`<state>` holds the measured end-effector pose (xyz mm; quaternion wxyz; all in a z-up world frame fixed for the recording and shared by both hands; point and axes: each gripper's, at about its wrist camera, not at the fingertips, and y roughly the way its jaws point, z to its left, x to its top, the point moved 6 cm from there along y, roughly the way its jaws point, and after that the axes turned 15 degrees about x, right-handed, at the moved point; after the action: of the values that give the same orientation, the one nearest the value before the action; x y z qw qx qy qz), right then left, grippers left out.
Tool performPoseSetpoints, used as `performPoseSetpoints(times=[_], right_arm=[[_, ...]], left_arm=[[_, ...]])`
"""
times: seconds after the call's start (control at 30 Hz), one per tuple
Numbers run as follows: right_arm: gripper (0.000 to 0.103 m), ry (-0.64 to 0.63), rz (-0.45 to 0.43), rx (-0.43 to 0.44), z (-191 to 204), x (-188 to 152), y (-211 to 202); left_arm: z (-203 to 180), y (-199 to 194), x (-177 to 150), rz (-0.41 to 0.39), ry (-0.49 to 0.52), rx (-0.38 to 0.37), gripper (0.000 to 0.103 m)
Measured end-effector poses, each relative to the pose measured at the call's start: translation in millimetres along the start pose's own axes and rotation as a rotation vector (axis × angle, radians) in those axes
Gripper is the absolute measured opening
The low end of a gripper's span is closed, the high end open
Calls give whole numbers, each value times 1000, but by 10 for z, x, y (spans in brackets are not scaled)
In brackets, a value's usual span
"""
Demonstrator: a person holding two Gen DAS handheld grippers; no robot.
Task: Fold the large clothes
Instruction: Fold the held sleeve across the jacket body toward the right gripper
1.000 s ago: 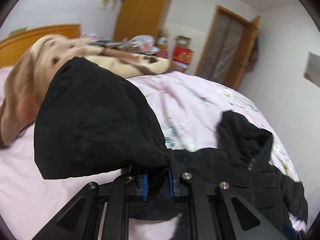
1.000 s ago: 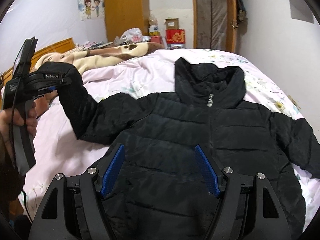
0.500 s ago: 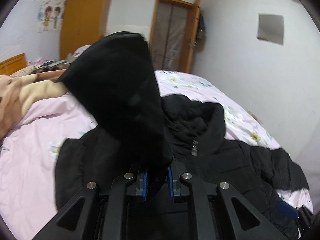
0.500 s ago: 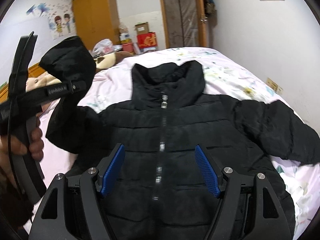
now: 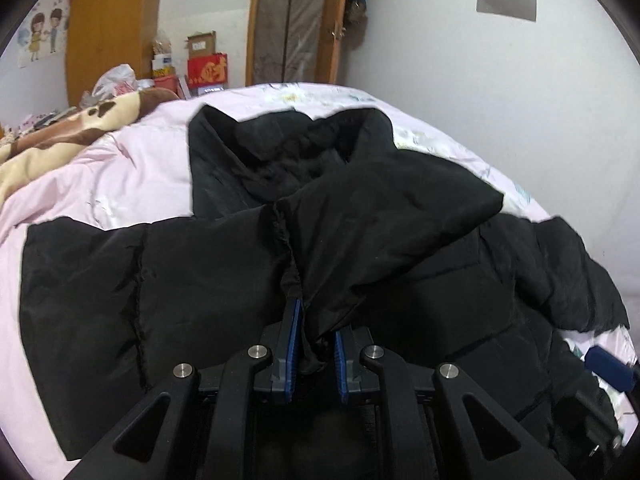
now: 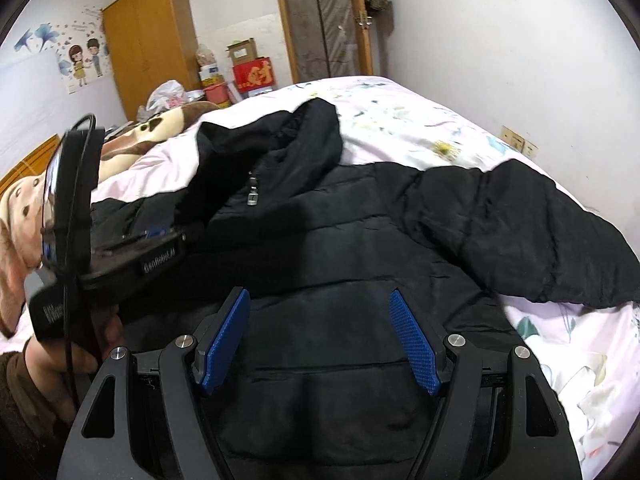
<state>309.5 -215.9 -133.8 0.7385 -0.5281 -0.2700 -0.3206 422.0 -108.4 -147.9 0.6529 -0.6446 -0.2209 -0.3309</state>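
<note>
The jacket (image 6: 360,264) was found spread front-up on the bed (image 6: 420,120), filling the centre and lower frame. The left gripper (image 5: 314,344) was nearly shut, its jaws clamped on the cuff of the sleeve (image 5: 380,232). A second earlier that sleeve was held out at the left of the frame, over the bedding; it was now laid across the chest, below the collar. One sleeve fold was judged nearly complete. The right gripper (image 6: 320,340) was held wide open and empty above the lower front. The other sleeve (image 6: 520,232) remained outstretched at right.

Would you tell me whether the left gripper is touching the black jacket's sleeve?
Touching: the left wrist view shows the left gripper with its blue pads clamped on the sleeve cuff.
</note>
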Motion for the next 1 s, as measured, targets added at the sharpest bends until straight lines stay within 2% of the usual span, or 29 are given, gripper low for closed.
performPoseSetpoints(times=[0.1,0.17,0.27,0.3,0.37,0.4,0.43,0.57,0.67,0.77,0.8,0.87,0.97,1.0], right_arm=[[72,16,10,-18,-123,-14,30],[72,28,15,-22,-193,-13,63],[72,45,30,-13,-256,17,140],[72,59,28,1,-276,54,170],[72,77,23,22,-309,128,222],[72,85,17,38,-325,180,259],[72,89,20,45,-347,224,311],[72,113,47,91,-341,367,550],[72,106,74,112,-285,445,810],[72,103,156,79,-265,414,1131],[72,111,172,93,-249,397,1200],[72,125,195,92,-219,337,1318],[72,121,196,95,-149,300,1376],[66,123,193,102,-143,302,1372]], left_arm=[[-95,132,-78,28,7,10,15],[-111,153,-137,44,3,-19,17],[-149,167,-210,70,41,-65,27],[-156,163,-211,71,53,-65,33],[-140,112,-223,68,82,-81,51],[-109,34,-217,51,80,-105,66],[-73,-29,-212,40,67,-115,72],[203,-293,-143,9,12,-142,72],[510,-463,-84,-24,-38,-80,72],[938,-573,-32,-53,-97,43,72],[1073,-567,-23,-54,-127,62,72],[1339,-505,-40,-28,-185,133,72],[1592,-365,-106,31,-263,166,72],[1637,-295,-141,54,-271,174,72]])
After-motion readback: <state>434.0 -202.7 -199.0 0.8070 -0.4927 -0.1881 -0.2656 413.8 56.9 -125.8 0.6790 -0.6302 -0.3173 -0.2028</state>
